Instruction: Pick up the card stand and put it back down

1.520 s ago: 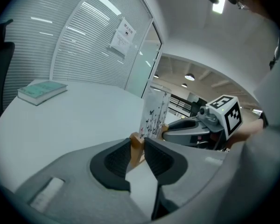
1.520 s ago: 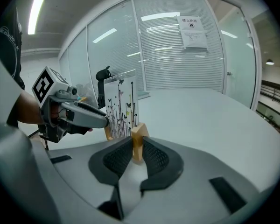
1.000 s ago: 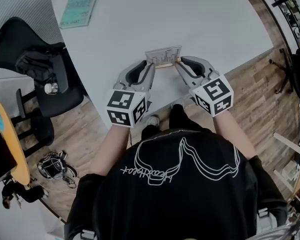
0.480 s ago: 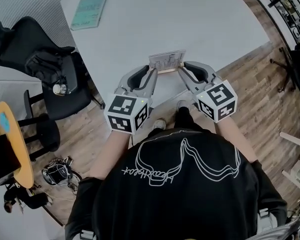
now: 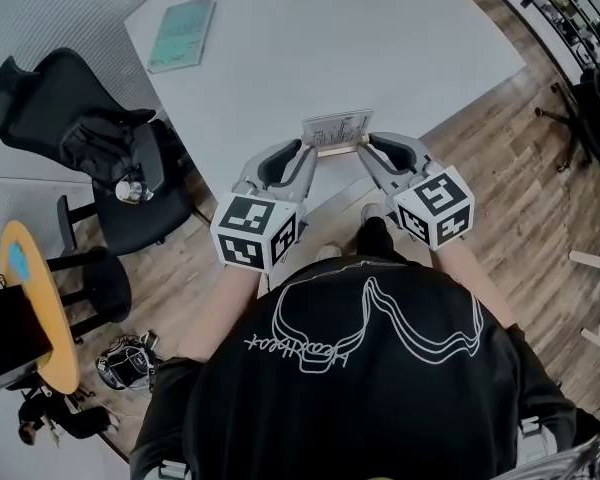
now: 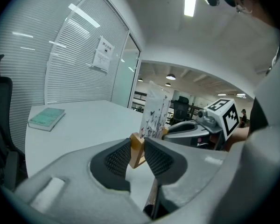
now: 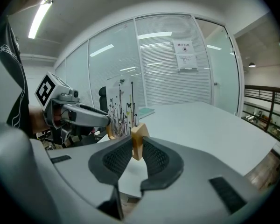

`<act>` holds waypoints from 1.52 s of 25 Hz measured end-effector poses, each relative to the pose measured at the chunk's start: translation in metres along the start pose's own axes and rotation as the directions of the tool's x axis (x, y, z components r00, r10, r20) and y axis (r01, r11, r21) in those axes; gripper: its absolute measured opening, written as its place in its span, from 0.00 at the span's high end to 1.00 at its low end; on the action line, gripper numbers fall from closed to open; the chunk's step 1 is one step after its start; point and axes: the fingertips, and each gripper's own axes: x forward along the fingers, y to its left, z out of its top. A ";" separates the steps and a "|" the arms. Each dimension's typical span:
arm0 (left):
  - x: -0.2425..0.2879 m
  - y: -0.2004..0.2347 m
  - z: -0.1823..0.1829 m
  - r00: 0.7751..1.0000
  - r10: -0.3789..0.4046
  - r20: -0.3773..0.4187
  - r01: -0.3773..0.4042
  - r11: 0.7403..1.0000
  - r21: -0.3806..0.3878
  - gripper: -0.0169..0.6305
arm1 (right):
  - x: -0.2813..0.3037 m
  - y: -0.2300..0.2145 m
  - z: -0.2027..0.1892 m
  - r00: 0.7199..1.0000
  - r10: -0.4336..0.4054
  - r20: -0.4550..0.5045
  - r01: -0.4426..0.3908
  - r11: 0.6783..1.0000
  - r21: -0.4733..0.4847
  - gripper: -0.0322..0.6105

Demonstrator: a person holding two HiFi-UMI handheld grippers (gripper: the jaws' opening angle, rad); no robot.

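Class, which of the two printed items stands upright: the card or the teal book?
The card, slotted in the wooden card stand; the teal book lies flat at the table's far corner.

Head view has swung: book [image 5: 183, 33] and chair [image 5: 90, 138] have slid right and down in frame, the worktop's [image 5: 380, 38] right corner has moved up and left, and more of the orange round table [image 5: 40, 308] shows at left. Stand [image 5: 336, 131], left claw [image 5: 302, 153] and right claw [image 5: 366, 147] have drifted slightly down-frame together. The stand now reads closer to the worktop's near edge than a second ago. Can't tell lift from pull-back.
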 end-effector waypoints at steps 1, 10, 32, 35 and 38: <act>-0.001 -0.001 0.000 1.000 -0.004 -0.001 0.004 1.000 0.004 0.82 | -0.002 0.001 -0.001 1.000 -0.004 0.000 0.004 1.000 0.002 0.84; -0.007 -0.008 -0.007 1.000 -0.021 -0.009 0.021 1.000 0.010 0.82 | -0.010 0.009 -0.005 1.000 -0.023 0.001 0.023 1.000 0.007 0.84; 0.028 0.002 0.004 1.000 0.012 -0.005 -0.012 1.000 -0.021 0.82 | 0.007 -0.030 0.001 1.000 -0.001 -0.014 0.001 1.000 -0.008 0.84; 0.039 0.005 0.006 1.000 0.018 -0.008 -0.018 0.999 -0.030 0.82 | 0.013 -0.041 0.002 1.000 0.004 -0.019 -0.004 1.000 -0.009 0.84; 0.051 0.009 0.006 1.000 0.023 -0.015 -0.024 0.999 -0.041 0.82 | 0.019 -0.052 0.001 1.000 0.008 -0.026 -0.008 1.000 -0.010 0.84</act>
